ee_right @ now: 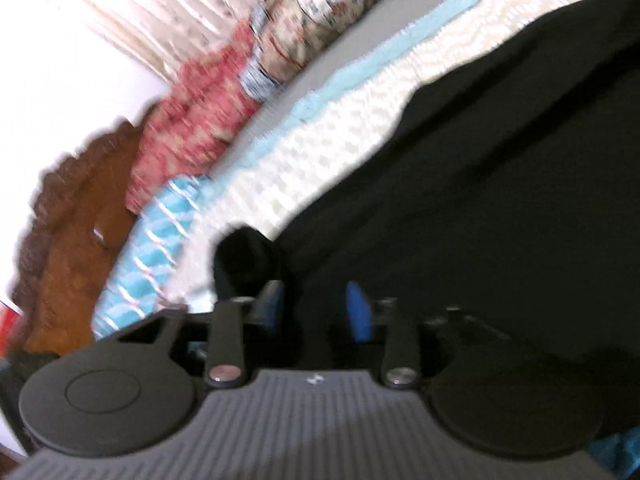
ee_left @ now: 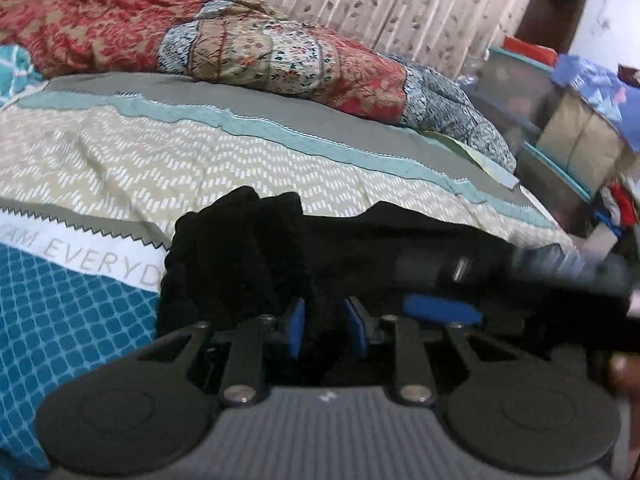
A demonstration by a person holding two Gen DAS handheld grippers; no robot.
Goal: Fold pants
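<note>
The left tongs (ee_left: 325, 326) grip a bunched fold of the black pants (ee_left: 248, 256), dark cloth filling the gap between their blue pads (ee_left: 295, 327), in the left wrist view. The garment lies on the patterned bedspread (ee_left: 120, 168) straight ahead of the tongs and runs off to the right, so its long axis stretches crosswise to this pair. At the right edge a blurred dark tool, apparently the right tongs (ee_left: 560, 268), sits over the same cloth with a blue pad showing. A crumpled red floral quilt (ee_left: 248, 52) lies well behind, along the curtain (ee_left: 400, 4).

In the right wrist view, tilted and blurred, the right tongs (ee_right: 316, 314) hold black fabric between their pads (ee_right: 360, 316), apparently pinched, though blur hides how tightly. The pants (ee_right: 500, 184) spread ahead and to the right across the bedspread (ee_right: 320, 152), a small bunch rising just left of the tips.

Judged from both views, each pair holds an edge near one end, the left pair nearer the bunched end; the fold will likely carry that end along the garment's length.
</note>
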